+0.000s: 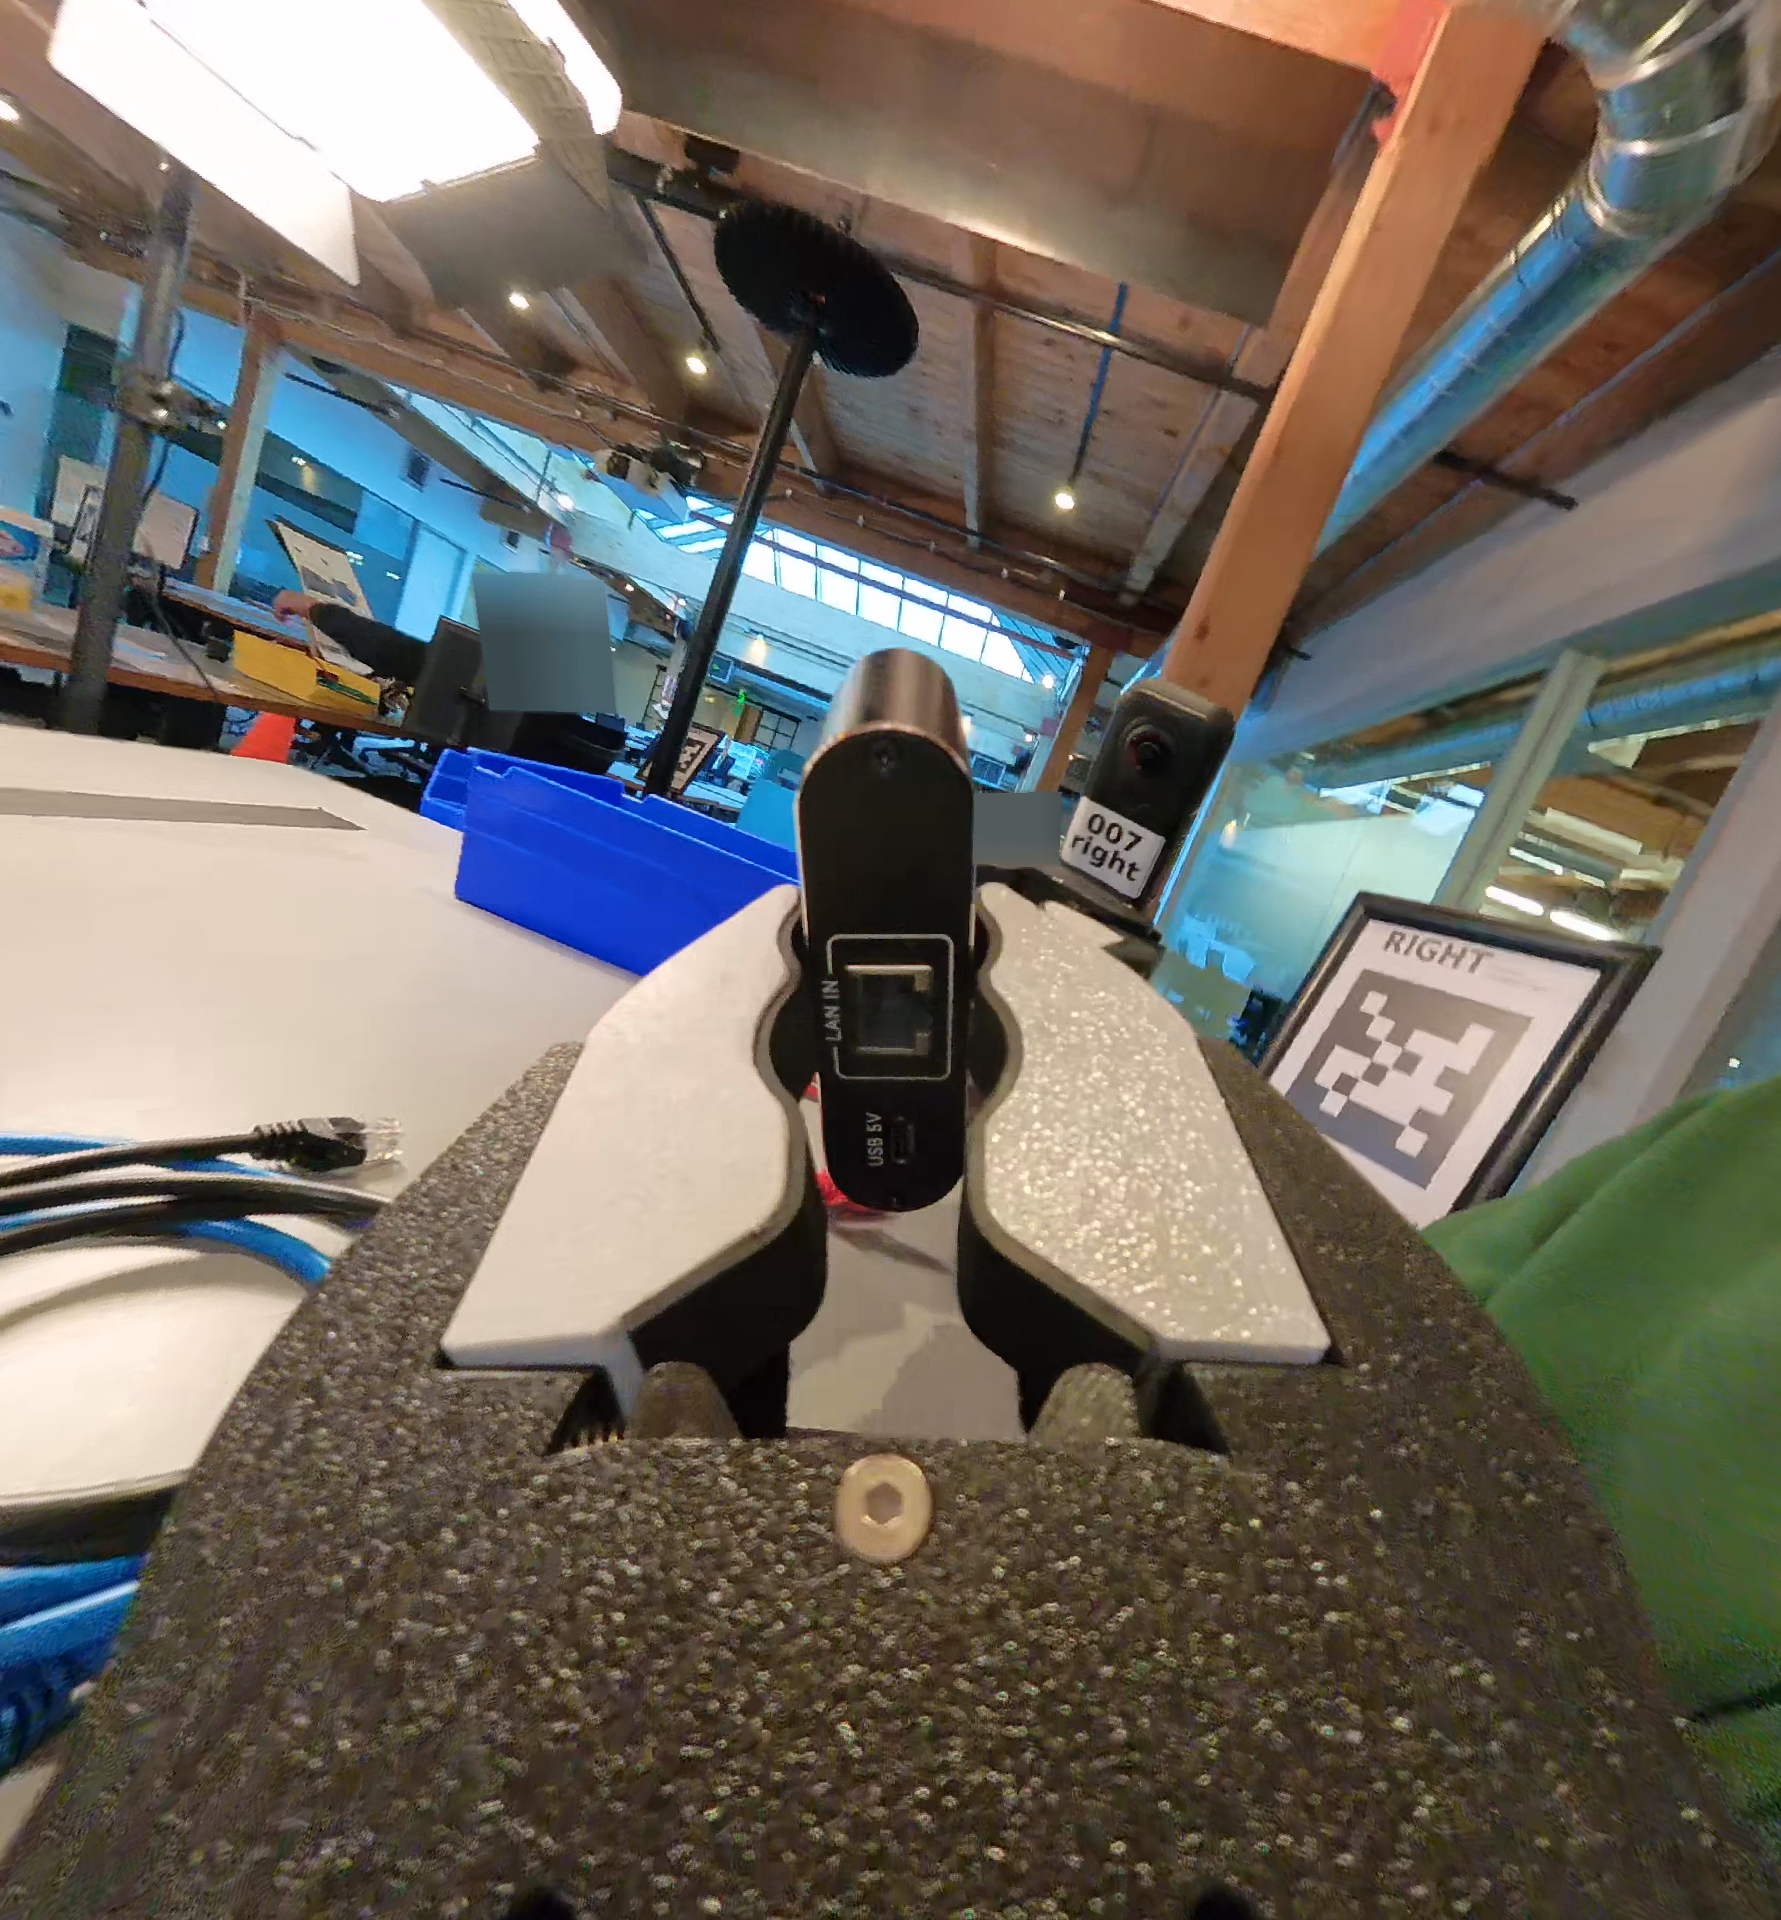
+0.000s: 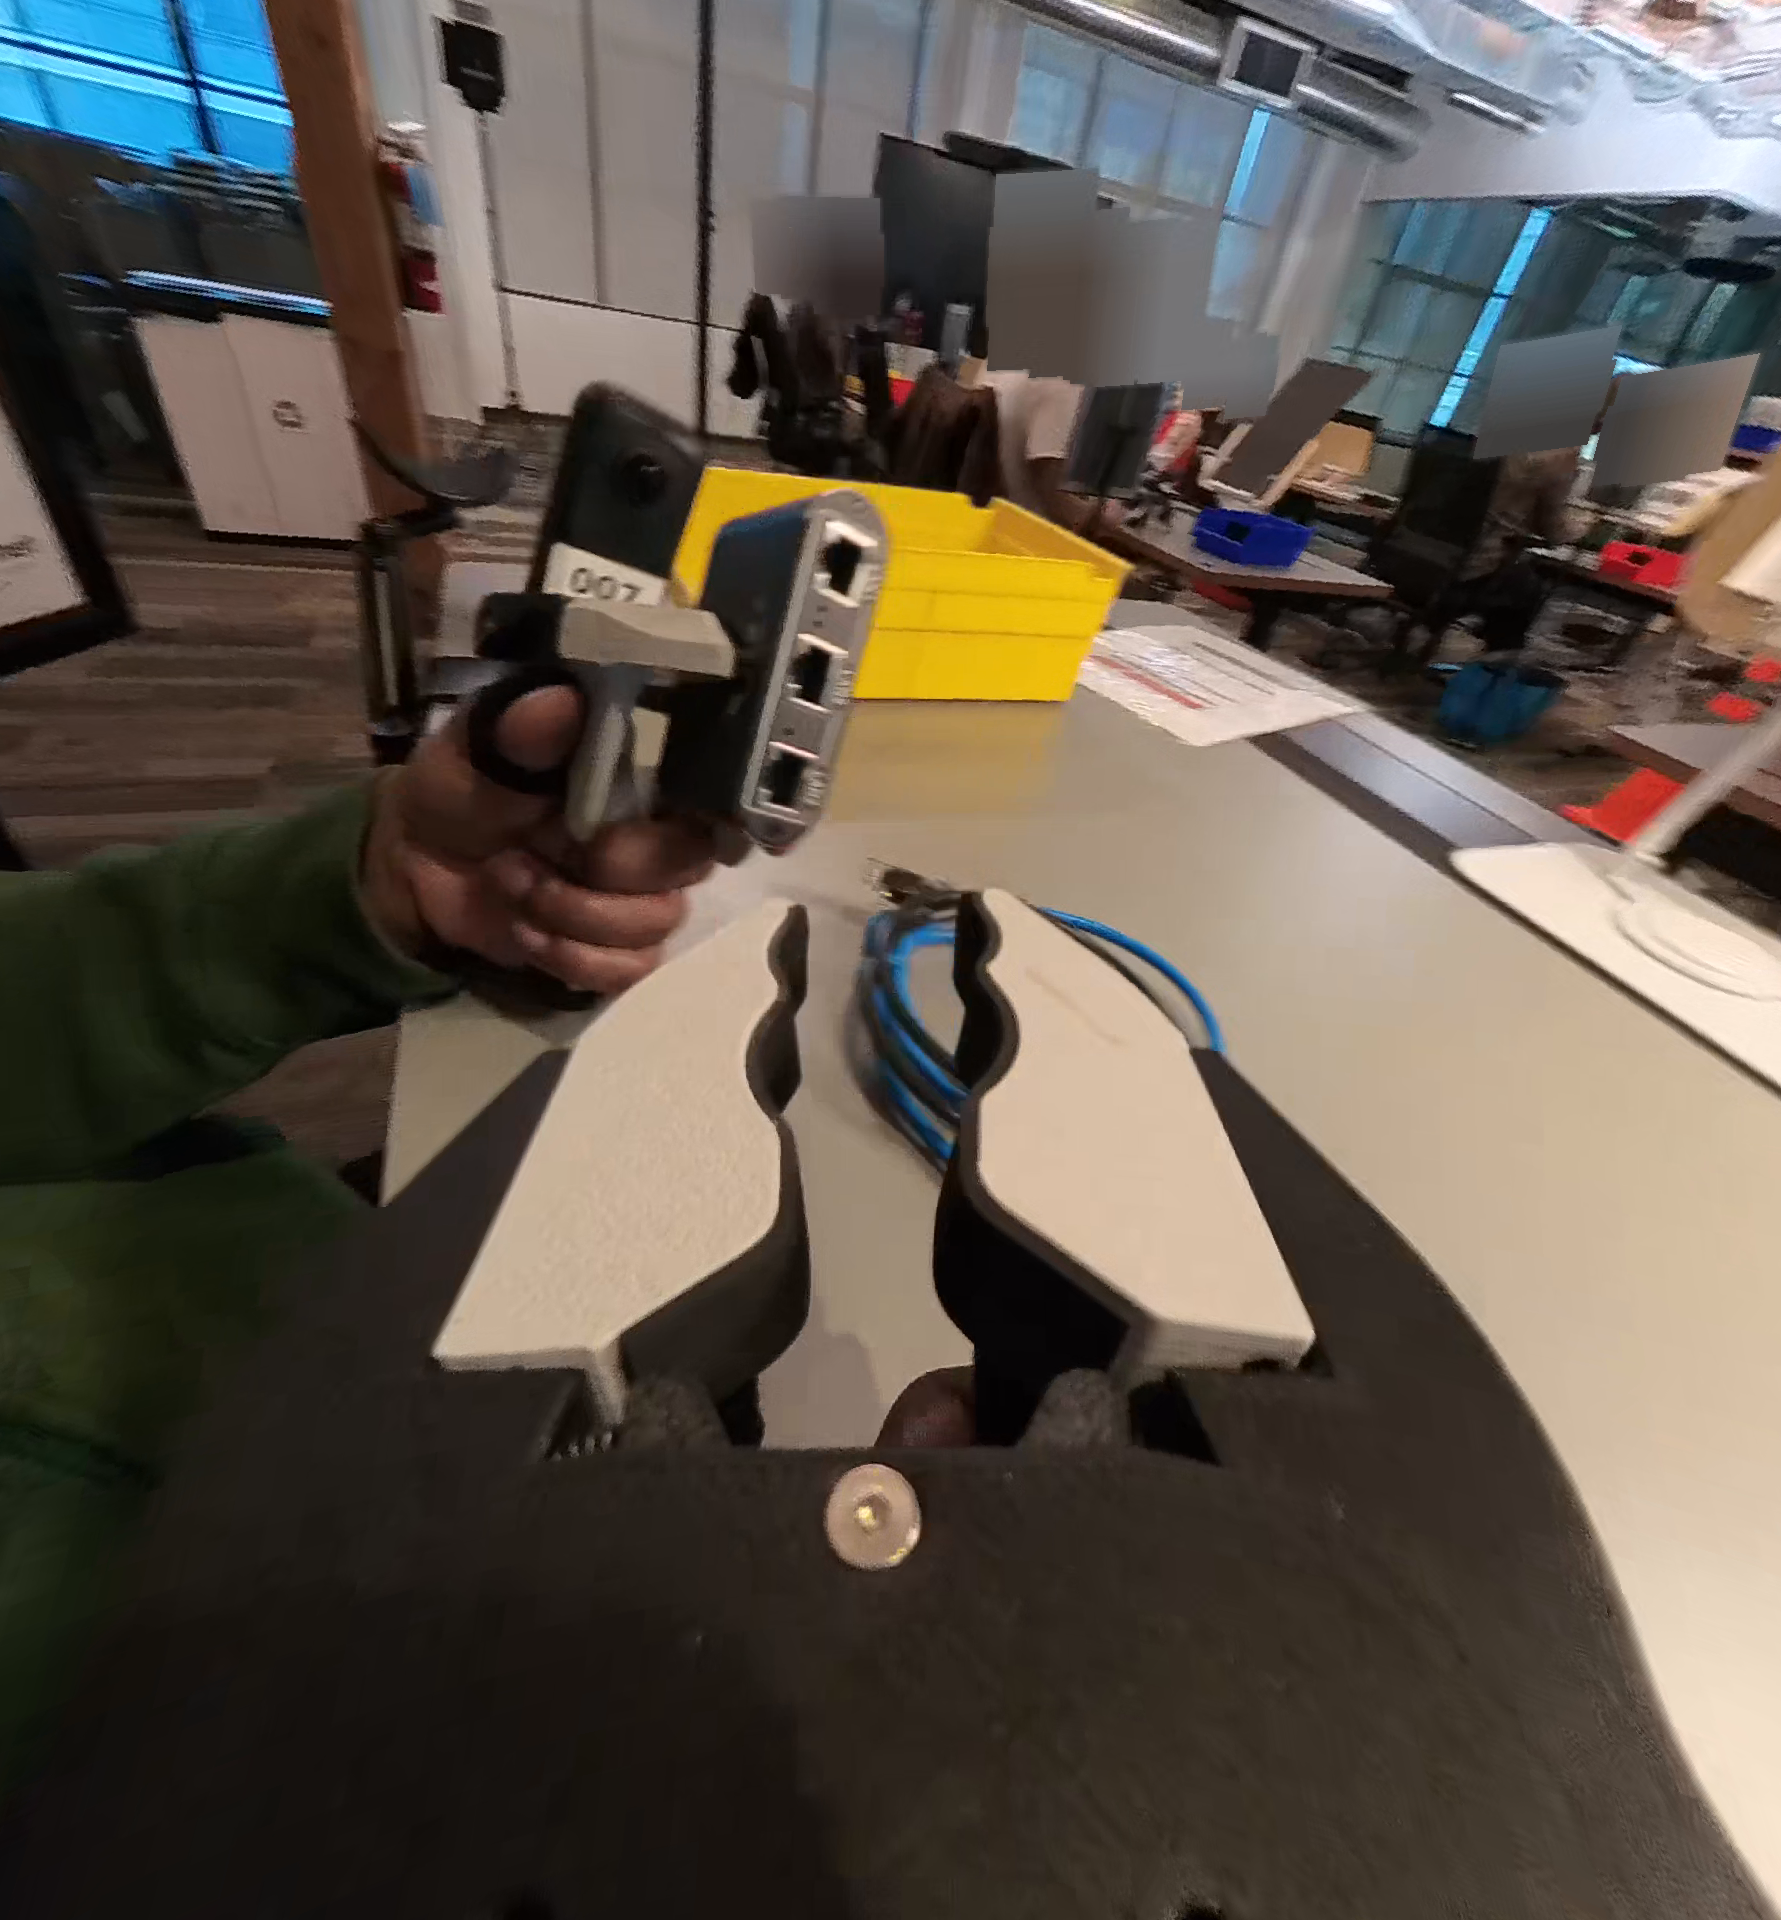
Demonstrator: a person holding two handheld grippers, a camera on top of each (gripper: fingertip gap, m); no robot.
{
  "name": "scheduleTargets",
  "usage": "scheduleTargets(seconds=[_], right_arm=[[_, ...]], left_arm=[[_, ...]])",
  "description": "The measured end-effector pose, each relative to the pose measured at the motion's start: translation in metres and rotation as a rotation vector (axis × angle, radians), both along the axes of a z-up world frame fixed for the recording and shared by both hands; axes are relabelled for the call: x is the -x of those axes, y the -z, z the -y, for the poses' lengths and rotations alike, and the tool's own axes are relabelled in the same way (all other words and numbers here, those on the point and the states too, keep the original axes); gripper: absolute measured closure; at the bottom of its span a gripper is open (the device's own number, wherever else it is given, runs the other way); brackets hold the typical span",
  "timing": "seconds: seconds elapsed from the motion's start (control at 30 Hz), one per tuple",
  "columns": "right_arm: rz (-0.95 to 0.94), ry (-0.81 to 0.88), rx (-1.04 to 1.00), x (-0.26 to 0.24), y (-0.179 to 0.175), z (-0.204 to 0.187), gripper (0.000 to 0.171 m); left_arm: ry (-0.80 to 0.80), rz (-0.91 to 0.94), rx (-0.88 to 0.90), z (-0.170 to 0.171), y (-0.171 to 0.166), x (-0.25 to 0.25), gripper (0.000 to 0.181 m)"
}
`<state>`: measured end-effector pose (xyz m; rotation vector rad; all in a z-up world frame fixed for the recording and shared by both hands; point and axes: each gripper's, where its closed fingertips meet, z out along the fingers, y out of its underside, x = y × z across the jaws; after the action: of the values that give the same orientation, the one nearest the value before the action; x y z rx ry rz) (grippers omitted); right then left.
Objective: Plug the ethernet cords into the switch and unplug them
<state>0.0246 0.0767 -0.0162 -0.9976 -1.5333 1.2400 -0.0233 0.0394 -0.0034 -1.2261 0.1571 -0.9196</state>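
Observation:
My left gripper (image 1: 888,914) is shut on a black switch (image 1: 886,1039) and holds it upright above the table, one end with a single port facing the camera. In the right wrist view the switch (image 2: 803,675) shows three empty ports, held by the left gripper (image 2: 694,665) in a hand. Black and blue ethernet cords (image 1: 190,1195) lie coiled on the grey table (image 1: 190,956), a black cord's clear plug (image 1: 346,1141) free. My right gripper (image 2: 884,920) is open and empty, just above the blue cords (image 2: 907,1049).
A blue bin (image 1: 605,862) and a framed marker sign (image 1: 1437,1049) stand behind the switch. A yellow bin (image 2: 969,603), a sheet of paper (image 2: 1208,675) and a white lamp base (image 2: 1644,935) sit on the table. A green sleeve (image 2: 86,1039) is at left. There is about 7 cm between the tips of the two grippers.

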Motion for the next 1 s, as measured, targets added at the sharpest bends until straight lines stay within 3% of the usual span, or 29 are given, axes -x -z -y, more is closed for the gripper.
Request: scheduleTargets(seconds=[0.13,0.3,0.6,0.83,1.0], right_arm=[[0.061,0.148,-0.004,-0.027,-0.005,-0.044,0.144],[0.26,0.266,-0.095,-0.056,0.023,-0.079,0.143],[0.756,0.232,-0.315,-0.089,0.112,-0.08,0.141],[0.631,0.38,-0.292,-0.06,0.091,-0.098,0.138],[0.449,0.386,0.057,-0.02,0.078,-0.101,0.136]], left_arm=[[-0.012,0.022,0.066,-0.008,0.009,0.004,0.156],[-0.023,0.011,0.067,-0.008,0.009,0.003,0.156],[-0.032,0.013,0.083,-0.011,0.011,0.004,0.156],[-0.032,0.008,0.087,-0.012,0.012,0.004,0.156],[-0.035,-0.003,0.092,-0.013,0.012,0.002,0.156]])
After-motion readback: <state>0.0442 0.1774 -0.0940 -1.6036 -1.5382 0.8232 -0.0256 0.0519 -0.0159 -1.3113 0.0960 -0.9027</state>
